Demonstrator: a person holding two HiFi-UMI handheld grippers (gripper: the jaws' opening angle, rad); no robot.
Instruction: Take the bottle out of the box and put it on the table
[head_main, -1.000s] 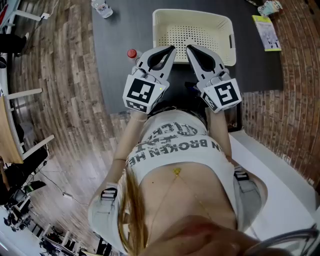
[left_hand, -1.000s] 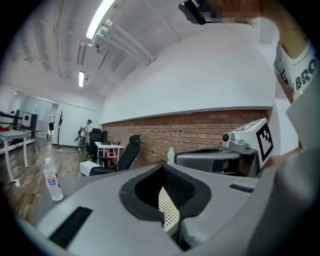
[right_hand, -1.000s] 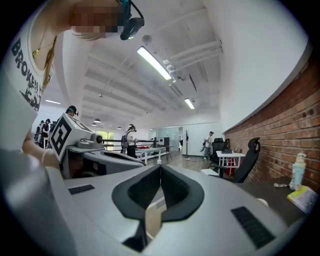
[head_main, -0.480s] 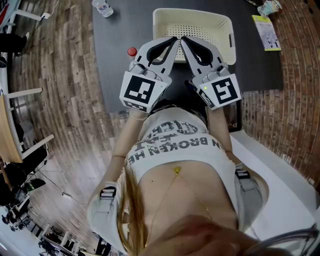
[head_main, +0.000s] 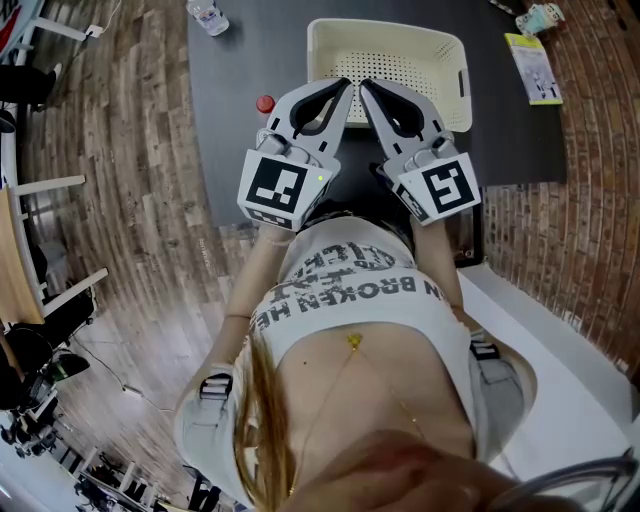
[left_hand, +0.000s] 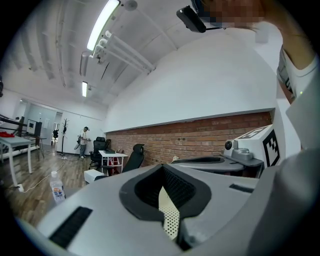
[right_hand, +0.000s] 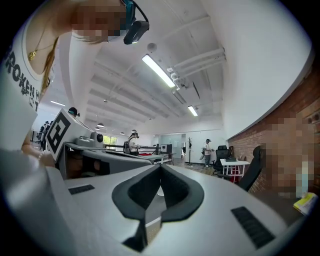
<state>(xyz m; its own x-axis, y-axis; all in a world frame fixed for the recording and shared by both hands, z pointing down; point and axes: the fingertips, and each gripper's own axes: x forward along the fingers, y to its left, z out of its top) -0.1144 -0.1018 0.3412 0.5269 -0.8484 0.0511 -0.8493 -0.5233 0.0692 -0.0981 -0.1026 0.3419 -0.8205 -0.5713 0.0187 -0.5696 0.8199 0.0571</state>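
A cream perforated box (head_main: 455, 75) stands at the far side of the dark table (head_main: 230, 150); the part of its inside that shows holds nothing. A bottle with a red cap (head_main: 264, 104) stands on the table just left of my left gripper (head_main: 346, 86). A clear bottle (head_main: 207, 15) stands at the table's far left corner, also seen as a clear bottle (left_hand: 56, 186) in the left gripper view. My right gripper (head_main: 363, 86) is held beside the left, tips almost touching, over the box's near rim. Both are shut and hold nothing. The box (left_hand: 170, 215) shows through the left jaws.
A green-and-white booklet (head_main: 533, 65) and a small object (head_main: 540, 14) lie at the table's far right. A brick-patterned surface (head_main: 580, 230) runs along the right, and a white surface (head_main: 560, 340) lies at the lower right. Chairs and desks stand on the wooden floor at the left.
Both grippers have risen a little and shifted toward the box. Their tips have swung closer together, the right one most.
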